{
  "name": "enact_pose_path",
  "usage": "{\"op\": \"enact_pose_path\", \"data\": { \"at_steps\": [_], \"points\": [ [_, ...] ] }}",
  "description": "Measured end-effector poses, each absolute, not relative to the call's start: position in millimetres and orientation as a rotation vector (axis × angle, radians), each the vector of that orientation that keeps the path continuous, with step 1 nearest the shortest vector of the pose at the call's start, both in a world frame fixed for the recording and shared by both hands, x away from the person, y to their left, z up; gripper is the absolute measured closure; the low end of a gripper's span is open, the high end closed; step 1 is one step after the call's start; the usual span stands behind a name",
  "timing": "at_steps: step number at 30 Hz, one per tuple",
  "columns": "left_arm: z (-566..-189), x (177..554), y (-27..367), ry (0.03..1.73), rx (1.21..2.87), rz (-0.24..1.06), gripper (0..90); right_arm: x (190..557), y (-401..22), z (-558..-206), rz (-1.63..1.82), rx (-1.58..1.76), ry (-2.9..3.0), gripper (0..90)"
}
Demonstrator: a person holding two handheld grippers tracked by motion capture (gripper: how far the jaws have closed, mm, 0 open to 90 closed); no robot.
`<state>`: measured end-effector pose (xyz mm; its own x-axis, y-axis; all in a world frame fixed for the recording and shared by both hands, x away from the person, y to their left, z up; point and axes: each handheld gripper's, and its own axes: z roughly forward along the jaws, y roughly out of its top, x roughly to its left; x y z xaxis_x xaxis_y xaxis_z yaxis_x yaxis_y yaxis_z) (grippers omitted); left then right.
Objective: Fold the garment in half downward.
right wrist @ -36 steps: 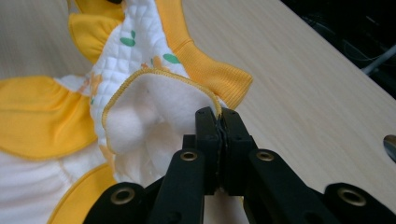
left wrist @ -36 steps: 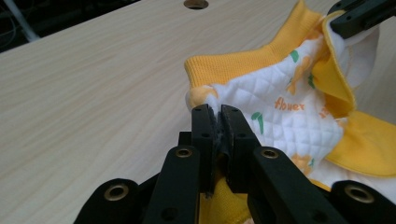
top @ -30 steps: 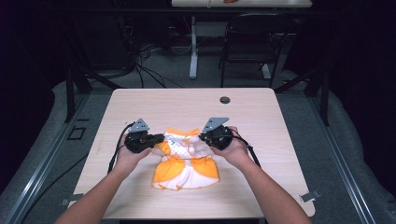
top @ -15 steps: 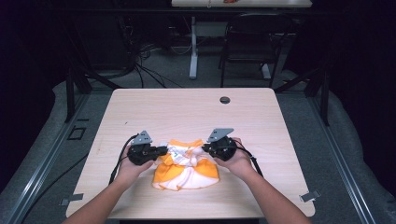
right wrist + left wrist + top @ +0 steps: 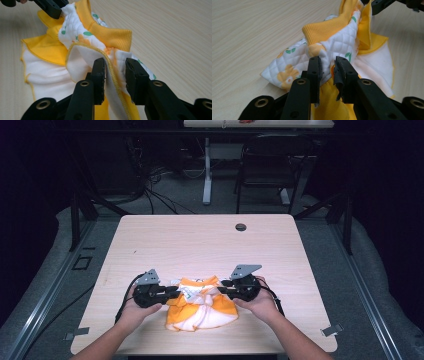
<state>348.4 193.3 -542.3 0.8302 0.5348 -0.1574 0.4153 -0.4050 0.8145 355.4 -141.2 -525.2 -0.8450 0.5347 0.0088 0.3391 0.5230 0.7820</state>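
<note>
Both tongs have drawn nearer the person, their jaws just opening, fabric loose between them. The left tongs (image 5: pixel 172 292) and right tongs (image 5: pixel 224 291) lie level, facing inward across the orange-and-white garment (image 5: pixel 201 307), bunched on the tabletop (image 5: pixel 200 240). Beyond sits a dark grommet (image 5: pixel 240 227).

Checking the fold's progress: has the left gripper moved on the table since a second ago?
Yes. The left gripper has drawn toward the table's near edge, away from the round hole.
</note>
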Motion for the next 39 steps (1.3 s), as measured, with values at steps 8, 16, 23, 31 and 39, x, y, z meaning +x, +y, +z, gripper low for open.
{"op": "enact_pose_path", "data": {
  "at_steps": [8, 16, 23, 31, 39],
  "points": [
    [-539.9, 335.6, 190.2, 0.659, 2.059, 0.152, 73.5, 341.2, -142.8, -523.2, 1.238, 0.704, 2.564, 72.8],
    [-543.9, 321.2, 195.7, 0.638, 2.062, 0.134, 72.2, 319.2, -150.4, -528.1, 1.26, 0.694, 2.581, 73.9],
    [-530.8, 315.0, 206.9, 0.654, 2.003, 0.132, 69.9, 313.5, -160.3, -511.0, 1.361, 0.717, 2.496, 74.8],
    [-517.4, 342.8, 201.2, 0.751, 2.009, 0.196, 88.8, 348.6, -146.7, -507.9, 1.269, 0.801, 2.449, 90.0],
    [-531.6, 350.1, 187.4, 0.754, 2.047, 0.158, 90.0, 373.7, -129.8, -519.6, 1.248, 0.824, 2.537, 90.0]
  ]
}}
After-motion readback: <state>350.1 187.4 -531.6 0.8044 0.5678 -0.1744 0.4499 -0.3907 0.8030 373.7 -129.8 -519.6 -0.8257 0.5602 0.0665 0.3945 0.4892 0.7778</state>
